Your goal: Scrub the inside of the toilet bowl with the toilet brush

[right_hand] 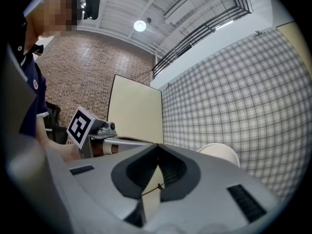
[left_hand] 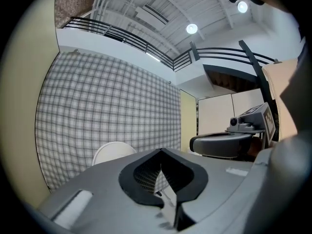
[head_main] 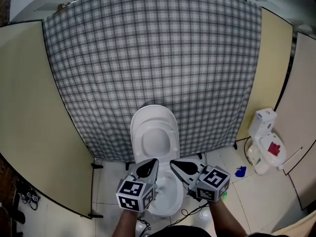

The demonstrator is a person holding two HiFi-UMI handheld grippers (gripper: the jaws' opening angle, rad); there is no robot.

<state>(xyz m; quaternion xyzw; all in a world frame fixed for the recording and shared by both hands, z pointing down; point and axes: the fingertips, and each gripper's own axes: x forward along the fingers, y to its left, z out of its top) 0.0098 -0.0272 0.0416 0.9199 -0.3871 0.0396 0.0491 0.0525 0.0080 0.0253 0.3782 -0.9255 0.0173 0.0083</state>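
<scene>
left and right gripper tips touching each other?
Apart. The head view shows the white toilet bowl in a plain gap between the left gripper and the right gripper.

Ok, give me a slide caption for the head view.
Both shut, the left gripper and right gripper hover at an open white toilet backed by a plaid curtain.

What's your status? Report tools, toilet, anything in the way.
Left tool shut, empty; right tool shut, empty, both over the toilet bowl. Lid up, bowl open. No brush in view. Nothing blocking the bowl.
</scene>
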